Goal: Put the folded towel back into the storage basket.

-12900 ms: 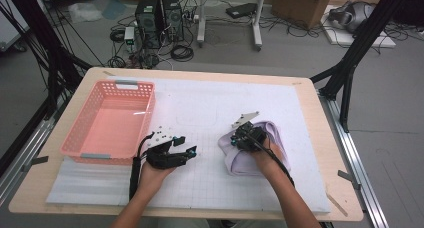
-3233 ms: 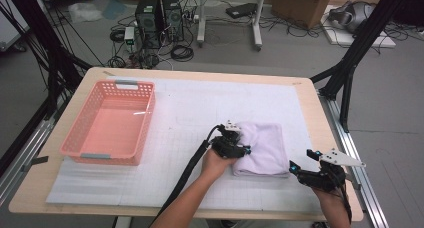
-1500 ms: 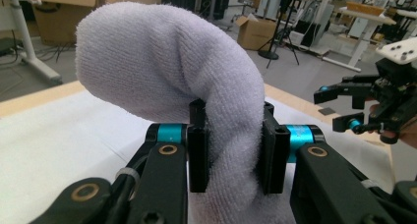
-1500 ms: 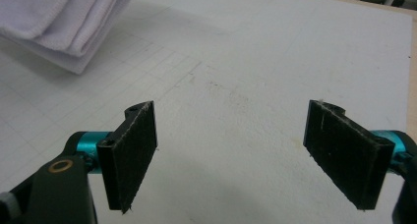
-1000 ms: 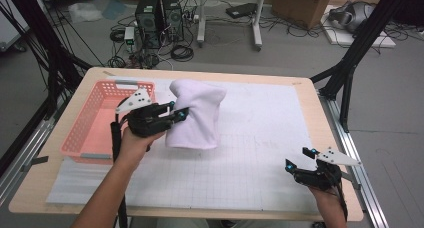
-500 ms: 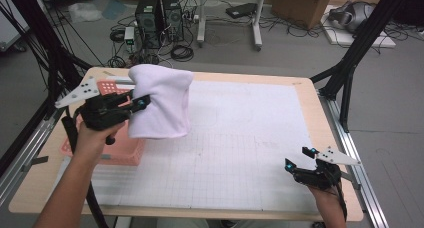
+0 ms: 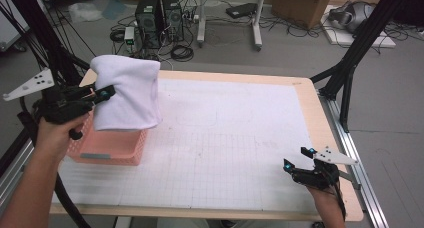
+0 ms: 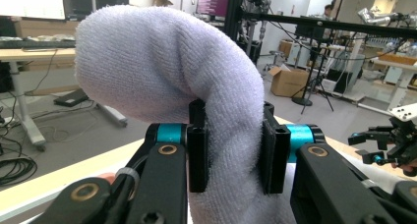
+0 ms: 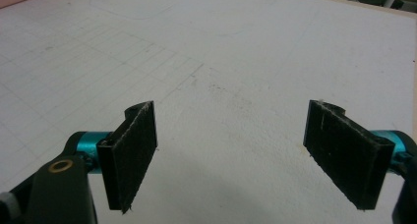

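A folded white towel (image 7: 127, 93) hangs in the air over the pink basket (image 7: 107, 148) at the table's left side. My left gripper (image 7: 100, 95) is shut on it, its pads pinching the thick fold. In the left gripper view the towel (image 8: 167, 76) bulges up and over the two black jaws, which squeeze it from both sides. My right gripper (image 7: 299, 158) rests low near the table's front right corner, open, with bare mat between its pads (image 9: 133, 150).
A white gridded mat (image 7: 225, 133) covers the wooden table. Black tripod legs (image 7: 350, 63) stand off the right edge, and black stands and cables crowd the left edge. Computer towers and cords lie on the floor beyond the far edge.
My left hand has carried the towel leftward, from the table's middle-left to above the basket. The right gripper has stayed where it was.
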